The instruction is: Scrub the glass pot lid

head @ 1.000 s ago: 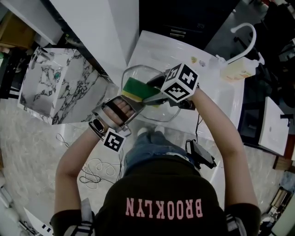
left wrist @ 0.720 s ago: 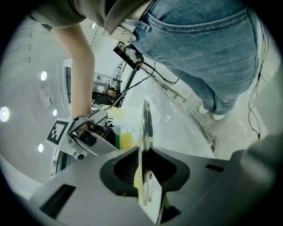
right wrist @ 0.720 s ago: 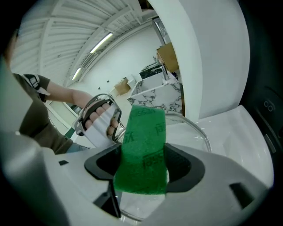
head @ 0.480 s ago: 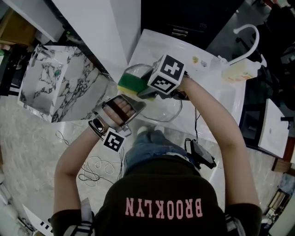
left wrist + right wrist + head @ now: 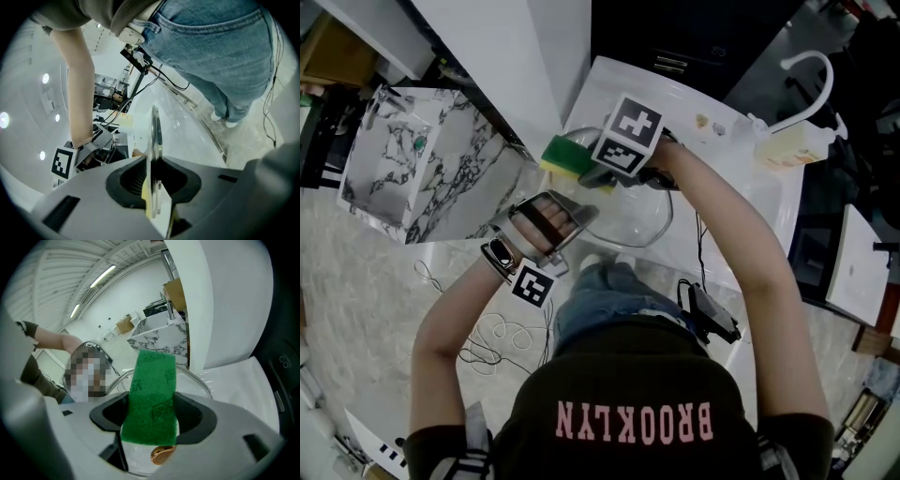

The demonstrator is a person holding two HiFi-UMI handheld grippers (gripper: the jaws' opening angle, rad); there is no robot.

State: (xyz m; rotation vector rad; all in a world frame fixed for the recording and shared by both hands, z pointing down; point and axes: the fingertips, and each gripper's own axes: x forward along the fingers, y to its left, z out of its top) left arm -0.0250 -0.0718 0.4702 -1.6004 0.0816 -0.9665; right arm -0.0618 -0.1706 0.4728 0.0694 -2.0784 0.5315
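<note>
The glass pot lid (image 5: 630, 223) is held tilted above the white counter's near edge. My left gripper (image 5: 565, 222) is shut on its near-left rim; in the left gripper view the lid (image 5: 153, 138) runs edge-on between the left gripper (image 5: 153, 188) jaws. My right gripper (image 5: 589, 172) is shut on a green and yellow sponge (image 5: 563, 156), which lies against the lid's far-left rim. In the right gripper view the green sponge (image 5: 152, 397) fills the gap of the right gripper (image 5: 152, 422), with the lid's rim (image 5: 198, 382) behind and its copper knob (image 5: 161, 454) below.
A marble-patterned box (image 5: 420, 167) stands at the left. The white counter (image 5: 748, 192) carries a curved faucet (image 5: 813, 79) and a pale yellow container (image 5: 789, 144). A black device (image 5: 711, 315) and loose cables (image 5: 487, 345) lie by the person's legs.
My right gripper has slid the sponge up and to the left across the lid, from its middle to the far-left rim. The left gripper and the lid have stayed put.
</note>
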